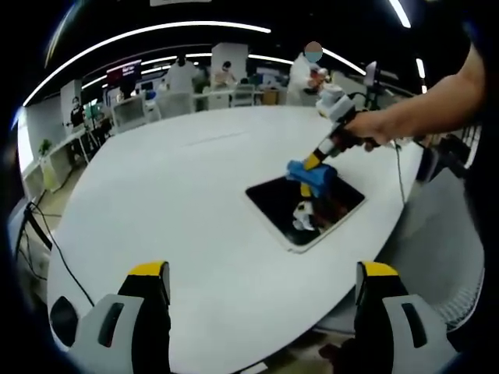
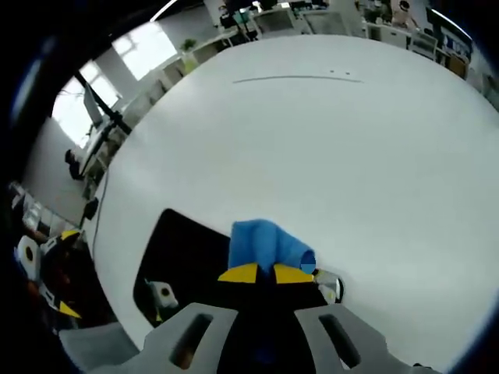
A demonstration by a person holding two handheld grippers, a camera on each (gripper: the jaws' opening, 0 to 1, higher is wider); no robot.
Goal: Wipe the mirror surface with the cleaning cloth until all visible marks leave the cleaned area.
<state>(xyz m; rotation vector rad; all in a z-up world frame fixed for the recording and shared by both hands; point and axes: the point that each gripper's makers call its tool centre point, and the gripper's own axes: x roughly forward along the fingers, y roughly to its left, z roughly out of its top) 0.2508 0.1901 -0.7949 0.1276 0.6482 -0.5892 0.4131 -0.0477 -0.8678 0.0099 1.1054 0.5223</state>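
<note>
White and wide, the table (image 1: 171,195) carries a dark rectangular mirror (image 1: 277,204) lying flat near its edge, with an open office of desks and standing people behind it. Seen from the left gripper view, the right gripper (image 1: 310,165) reaches down from a person's hand (image 1: 370,128) and presses a bunched blue cleaning cloth (image 1: 310,174) onto the far part of the glass; in the right gripper view its yellow-tipped jaws are pressed together on the cloth (image 2: 265,245), which sits at the mirror's (image 2: 183,249) edge where dark glass meets white table (image 2: 312,140). The left gripper (image 1: 263,282) hangs well back over the table's near side, its jaws spread wide with nothing between them, apart from the mirror. As for progress, the wiping looks to be under way rather than finished: the cloth covers only a small patch, and most of the glass lies uncovered. Bright shapes on the near part of the mirror may be reflections rather than marks, and I cannot tell which, so whether any smears remain is not clear from here; the rest of the surface likely needs passes before the job can be called done
</note>
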